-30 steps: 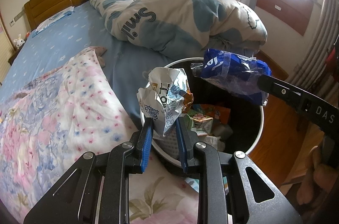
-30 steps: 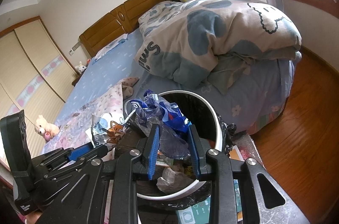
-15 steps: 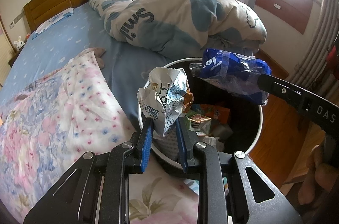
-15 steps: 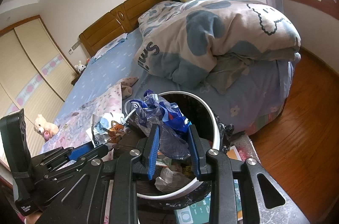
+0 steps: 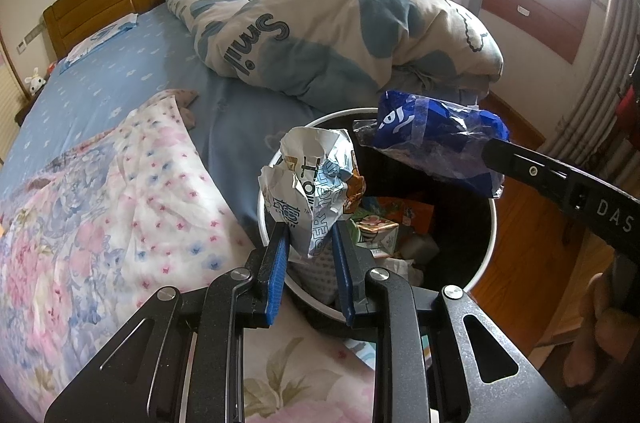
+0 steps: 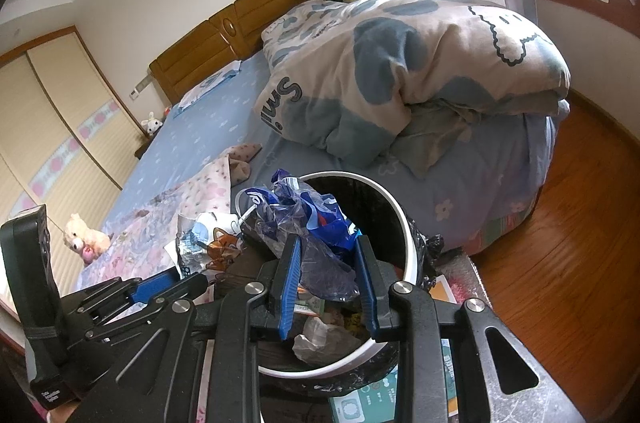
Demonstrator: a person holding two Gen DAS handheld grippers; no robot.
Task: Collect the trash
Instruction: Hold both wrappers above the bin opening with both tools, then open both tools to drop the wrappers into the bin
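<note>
In the left wrist view, a crumpled white paper wrapper was gripped tight between the blue pads of the left gripper; the wrapper was held up above the near rim of the trash bin; the bin was seen to be round, with a white rim and a black bag inside; some small cartons and scraps were seen at its bottom; a blue plastic bag was held over the far side of the bin by the right gripper, which came in from the right; a flowered blanket was spread on the left; a folded quilt was piled on the blue bed behind.

In the right wrist view, the blue plastic bag was pinched between the pads of the right gripper; it was held right over the open bin; the white wrapper was seen just to the left, held by the left gripper; a teddy bear was seen on the bed at the far left; a wooden floor was seen on the right.
</note>
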